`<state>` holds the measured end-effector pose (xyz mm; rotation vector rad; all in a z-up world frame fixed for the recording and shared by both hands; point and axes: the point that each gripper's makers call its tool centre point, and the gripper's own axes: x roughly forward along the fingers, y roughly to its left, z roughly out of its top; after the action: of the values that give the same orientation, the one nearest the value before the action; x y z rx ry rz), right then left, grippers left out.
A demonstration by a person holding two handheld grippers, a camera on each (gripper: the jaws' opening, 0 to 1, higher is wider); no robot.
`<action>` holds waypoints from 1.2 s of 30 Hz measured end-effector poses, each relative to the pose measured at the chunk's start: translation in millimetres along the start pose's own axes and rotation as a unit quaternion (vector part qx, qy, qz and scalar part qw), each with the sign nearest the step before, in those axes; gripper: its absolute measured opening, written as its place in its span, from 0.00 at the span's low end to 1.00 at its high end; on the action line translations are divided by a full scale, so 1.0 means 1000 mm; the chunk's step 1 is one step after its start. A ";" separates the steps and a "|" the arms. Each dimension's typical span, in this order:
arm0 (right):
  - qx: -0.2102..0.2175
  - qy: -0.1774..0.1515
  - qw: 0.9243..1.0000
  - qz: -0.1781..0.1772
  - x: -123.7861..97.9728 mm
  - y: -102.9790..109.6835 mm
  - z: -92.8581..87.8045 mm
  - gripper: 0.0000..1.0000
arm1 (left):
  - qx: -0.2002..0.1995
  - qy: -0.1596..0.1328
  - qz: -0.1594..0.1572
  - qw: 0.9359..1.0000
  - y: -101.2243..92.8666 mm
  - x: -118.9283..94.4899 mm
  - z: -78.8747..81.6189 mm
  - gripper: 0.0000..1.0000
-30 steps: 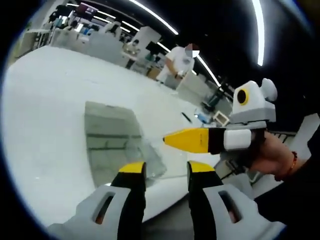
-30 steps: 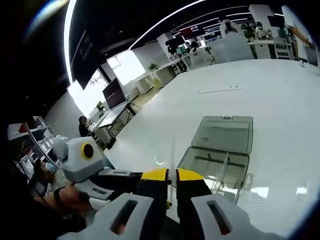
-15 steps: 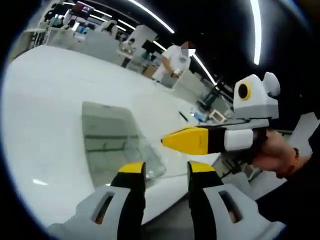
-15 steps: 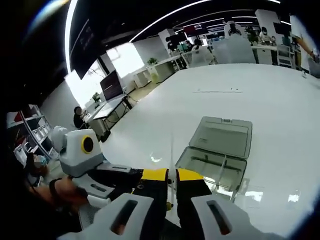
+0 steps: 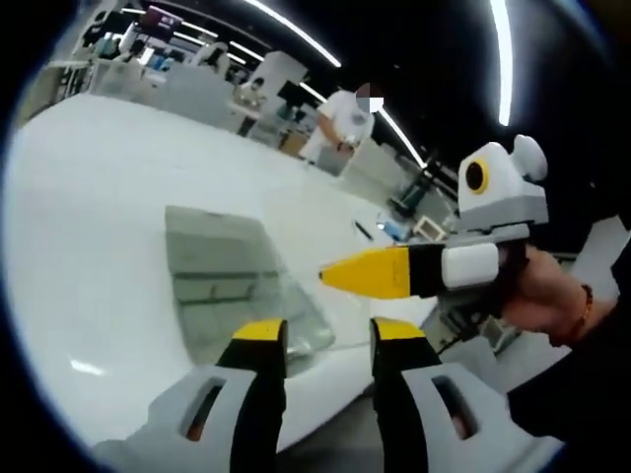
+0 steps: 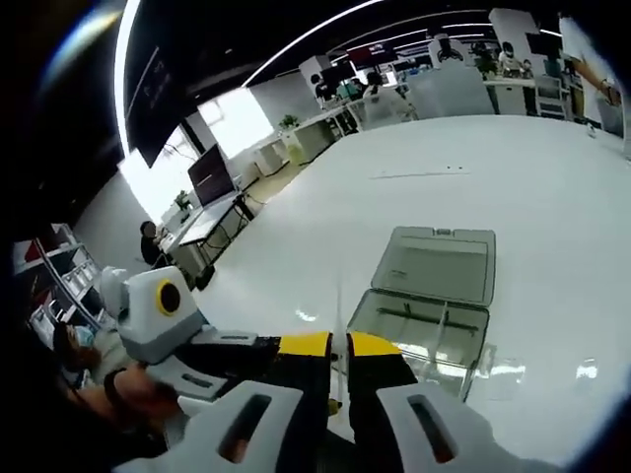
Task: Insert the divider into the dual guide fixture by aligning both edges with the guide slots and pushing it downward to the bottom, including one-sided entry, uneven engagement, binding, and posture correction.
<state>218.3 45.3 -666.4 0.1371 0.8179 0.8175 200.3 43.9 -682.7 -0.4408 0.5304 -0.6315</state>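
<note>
fixture (image 6: 424, 330) on table (image 6: 552, 187), lid (image 6: 439, 264) behind

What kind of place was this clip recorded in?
Probably an open-plan lab or office: a large white table, long ceiling strip lights, desks with monitors and people working in the background.

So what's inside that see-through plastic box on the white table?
The clear plastic box lies open, its lid flat behind it. Thin clear upright walls split the inside. Whether anything lies in the compartments cannot be told: glare on the plastic hides it.
</note>
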 end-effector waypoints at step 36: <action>0.058 0.079 0.994 -0.044 0.023 -0.028 -0.014 0.00 | 0.079 0.034 -0.004 0.996 0.035 -0.025 -0.001 0.51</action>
<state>234.7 39.6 -700.9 0.1404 1.0144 0.7034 197.7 85.2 -694.2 -0.2737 0.5389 -0.6929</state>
